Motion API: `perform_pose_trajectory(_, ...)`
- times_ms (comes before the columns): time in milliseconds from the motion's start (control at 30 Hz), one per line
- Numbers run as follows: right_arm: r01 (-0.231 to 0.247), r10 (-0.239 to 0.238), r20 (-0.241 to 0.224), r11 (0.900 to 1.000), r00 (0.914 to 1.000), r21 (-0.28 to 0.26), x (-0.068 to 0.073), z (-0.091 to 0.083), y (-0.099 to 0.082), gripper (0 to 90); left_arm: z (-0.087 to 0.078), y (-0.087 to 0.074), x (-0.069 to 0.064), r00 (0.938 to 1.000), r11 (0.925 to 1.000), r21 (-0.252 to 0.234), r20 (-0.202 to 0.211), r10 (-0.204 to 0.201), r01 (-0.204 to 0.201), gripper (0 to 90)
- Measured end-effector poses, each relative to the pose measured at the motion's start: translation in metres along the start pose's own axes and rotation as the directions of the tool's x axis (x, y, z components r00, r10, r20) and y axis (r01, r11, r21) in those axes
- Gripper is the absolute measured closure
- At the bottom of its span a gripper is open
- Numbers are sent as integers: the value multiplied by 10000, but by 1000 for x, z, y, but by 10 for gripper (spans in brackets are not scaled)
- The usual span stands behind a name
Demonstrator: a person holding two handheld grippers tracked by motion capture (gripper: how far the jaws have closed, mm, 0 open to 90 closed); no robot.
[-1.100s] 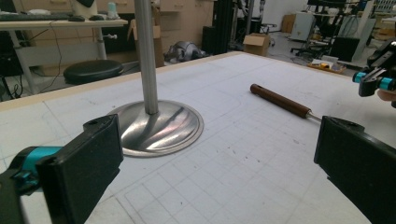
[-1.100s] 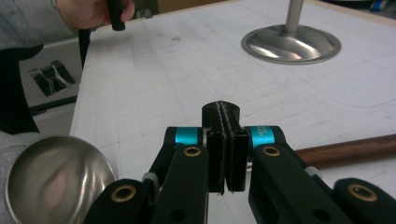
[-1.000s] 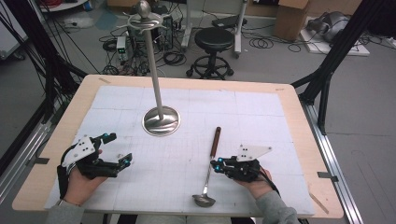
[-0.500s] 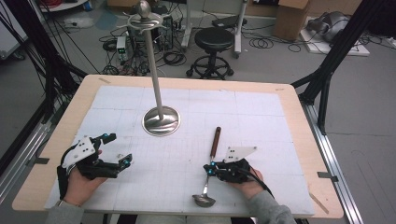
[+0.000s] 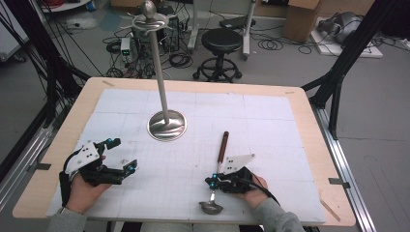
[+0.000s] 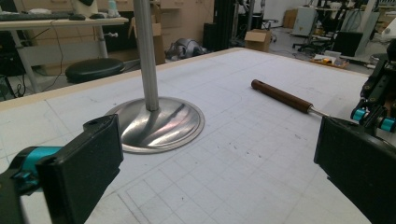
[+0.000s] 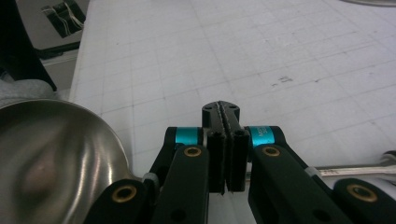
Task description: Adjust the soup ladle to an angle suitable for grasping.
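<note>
Near the front edge of the tabletop, right of its middle, lies a ladle, its bowl toward the person and its brown wooden handle pointing at the far edge. The right gripper sits over the thin metal shaft just above the bowl, its jaws pressed together; whether the shaft is pinched between them I cannot tell. In the right gripper view the pads meet flat, the polished bowl gleams at the left and the shaft runs off to the right. The left gripper rests near the front left corner with its jaws spread wide and nothing between them.

The likely step is lifting the ladle toward the tall steel stand behind the middle. A smooth round shaft can slip or roll, so the grip should be square across it, and the lift slow and level. The stand's mirror-bright domed foot and slim pole look heavy and stable.
</note>
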State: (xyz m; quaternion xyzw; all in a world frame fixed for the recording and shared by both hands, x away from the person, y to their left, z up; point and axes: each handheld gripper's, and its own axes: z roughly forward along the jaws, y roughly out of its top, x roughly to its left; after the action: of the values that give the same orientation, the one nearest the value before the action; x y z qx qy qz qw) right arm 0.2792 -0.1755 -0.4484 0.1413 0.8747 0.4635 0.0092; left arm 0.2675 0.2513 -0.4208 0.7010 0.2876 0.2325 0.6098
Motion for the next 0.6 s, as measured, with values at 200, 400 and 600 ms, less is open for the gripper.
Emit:
perform_pose_trajectory(200,-827,831,-177,9964,9964,201,1,5,2,899,0,0,0,10000,10000,32,-4,-19,19,17)
perform_pose_trajectory(400,-1249,1265,-138,9888,9919,817,4,12,3,899,1,-1,0,10000,9999,97,23,49,-49,17)
perform_pose_trajectory(600,-1116,1128,-69,9889,9936,976,6,9,2,900,1,-1,0,10000,9999,124,31,25,-25,17)
